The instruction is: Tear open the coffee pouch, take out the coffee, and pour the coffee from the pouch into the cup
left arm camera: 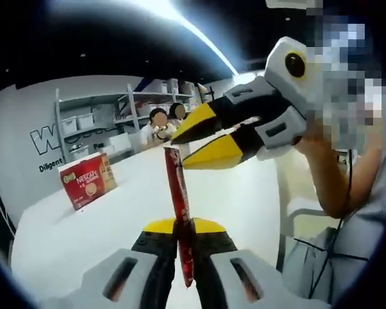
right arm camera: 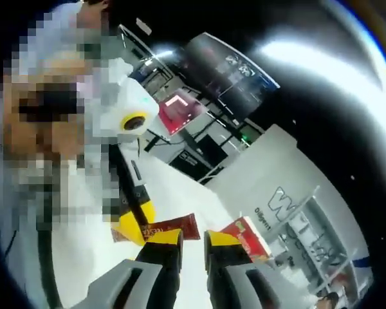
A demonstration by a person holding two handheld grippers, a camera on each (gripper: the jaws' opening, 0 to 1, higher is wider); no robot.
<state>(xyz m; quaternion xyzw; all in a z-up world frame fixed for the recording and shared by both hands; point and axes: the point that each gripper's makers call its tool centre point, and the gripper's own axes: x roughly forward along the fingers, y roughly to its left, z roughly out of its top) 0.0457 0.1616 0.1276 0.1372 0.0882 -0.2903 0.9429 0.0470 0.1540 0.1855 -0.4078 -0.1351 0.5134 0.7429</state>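
Note:
A slim red coffee stick pouch (left arm camera: 175, 193) stands upright in the left gripper view, with my left gripper (left arm camera: 183, 226) shut on its lower part. My right gripper (left arm camera: 179, 151) comes in from the right, its yellow jaws open around the pouch's top edge. In the right gripper view the same pouch (right arm camera: 174, 228) lies sideways, held by the left gripper (right arm camera: 134, 226). Its free end reaches the gap of my right gripper (right arm camera: 193, 241), whose jaws stand apart.
A red Nescafe box (left arm camera: 87, 180) (right arm camera: 248, 235) stands on the white table (left arm camera: 83, 244) to the left. Shelves with bins (left arm camera: 83, 122) and two seated people (left arm camera: 166, 119) are at the far wall. A person's arm (left arm camera: 328, 174) holds the right gripper.

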